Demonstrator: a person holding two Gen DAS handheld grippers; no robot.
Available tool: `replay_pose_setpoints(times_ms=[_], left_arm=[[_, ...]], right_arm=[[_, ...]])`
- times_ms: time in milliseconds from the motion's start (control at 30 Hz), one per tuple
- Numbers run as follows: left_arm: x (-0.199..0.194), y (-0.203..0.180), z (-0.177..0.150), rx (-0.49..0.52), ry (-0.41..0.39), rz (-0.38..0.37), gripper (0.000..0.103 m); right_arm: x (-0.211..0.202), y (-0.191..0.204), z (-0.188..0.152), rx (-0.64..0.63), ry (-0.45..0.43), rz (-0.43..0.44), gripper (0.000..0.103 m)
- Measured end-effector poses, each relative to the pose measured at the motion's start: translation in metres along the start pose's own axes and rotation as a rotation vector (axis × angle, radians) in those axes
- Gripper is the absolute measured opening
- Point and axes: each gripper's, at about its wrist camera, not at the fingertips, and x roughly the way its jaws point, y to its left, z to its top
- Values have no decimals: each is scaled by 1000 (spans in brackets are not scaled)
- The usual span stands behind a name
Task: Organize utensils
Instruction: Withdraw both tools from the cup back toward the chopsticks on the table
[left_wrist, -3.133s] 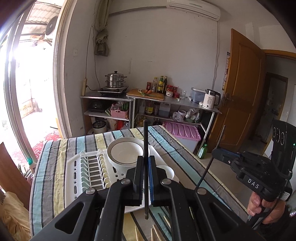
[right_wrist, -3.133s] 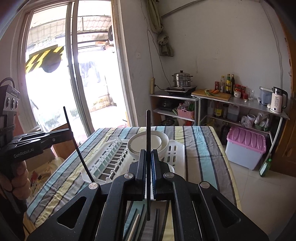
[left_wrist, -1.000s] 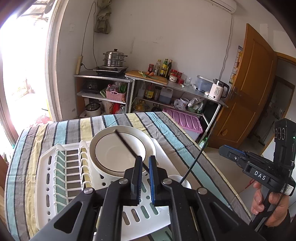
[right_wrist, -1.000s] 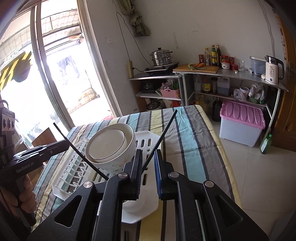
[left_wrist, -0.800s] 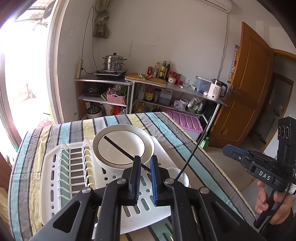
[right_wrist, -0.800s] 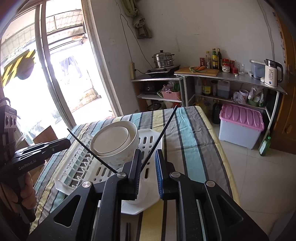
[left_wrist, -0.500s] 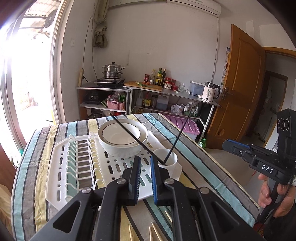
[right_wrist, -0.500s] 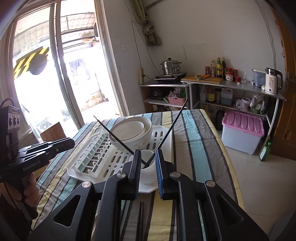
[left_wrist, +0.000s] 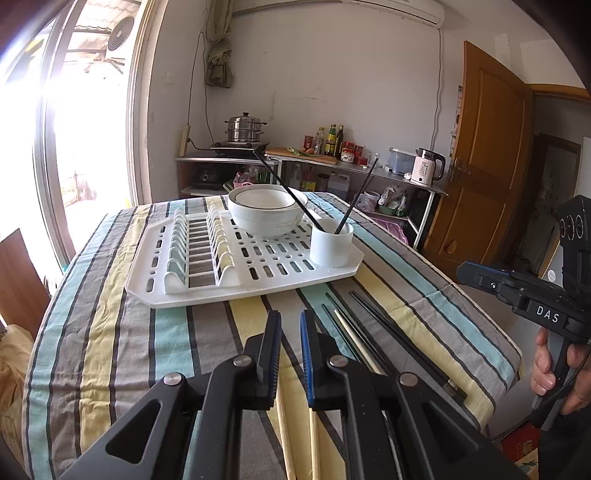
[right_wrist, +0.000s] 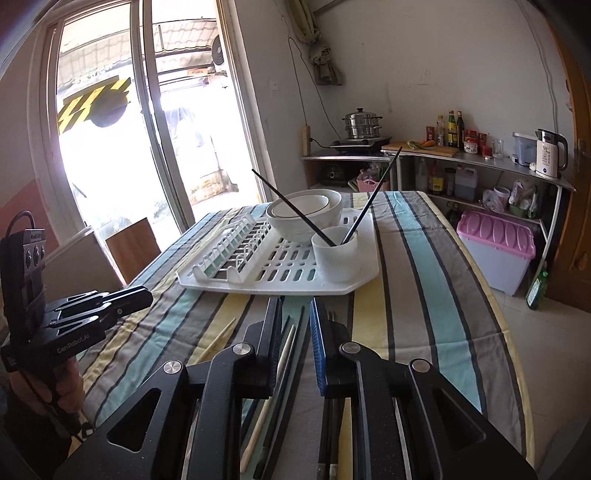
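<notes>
Left wrist view.
- Left gripper (left_wrist: 290, 343): black frame, ribbed pads, one edged blue; jaws parted by a narrow gap, nothing between them. Hovers over the striped tablecloth (left_wrist: 110, 332) on the near side of the rack.
- Dish rack (left_wrist: 207, 291): white moulded plastic, slotted floor, row of upright plate dividers on its left half.
- Bowl (left_wrist: 266, 218): white glazed ceramic with a dark rim line, seemingly two nested; sits on the rack's far side.
- Cup (left_wrist: 331, 243): plain white cylinder on the rack's right corner, just beside the bowl.
- Two black chopsticks (left_wrist: 356, 199): thin, straight, standing tilted in the cup and leaning apart in a V.
- Loose chopsticks (left_wrist: 373, 332): several black, at least one pale wooden, lying flat on the cloth right of the gripper, running toward the rack.
- Right gripper (left_wrist: 476, 275): seen side-on at the far right, held by a hand; gap not readable here.

Right wrist view.
- Right gripper (right_wrist: 295, 332): jaws parted somewhat, empty; a pale wooden chopstick (right_wrist: 284, 354) and dark ones lie on the cloth beneath the gap.
- Left gripper at the left edge, gap not readable here.
- Cup with both black sticks, on the rack's near right corner.

Step, as judged: two sticks stowed; fetching the next is in hand. The next move calls for lowering onto one flat, slender stick, closing squarely on it, then tipping it upright into the cup.
</notes>
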Motion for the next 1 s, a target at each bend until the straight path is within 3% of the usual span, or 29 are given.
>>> replay_pose_setpoints(times_ms=[333,567,1000], left_arm=[[7,6,-21,-8,53,18,10],[33,10,-22,-10,106,30,16],[94,15,-22,2,257,34,17]], right_arm=[[8,9,-20,-21,54,6,16],[33,8,-23,-25,105,6,16],[94,0,-24,-21,231,-4,16]])
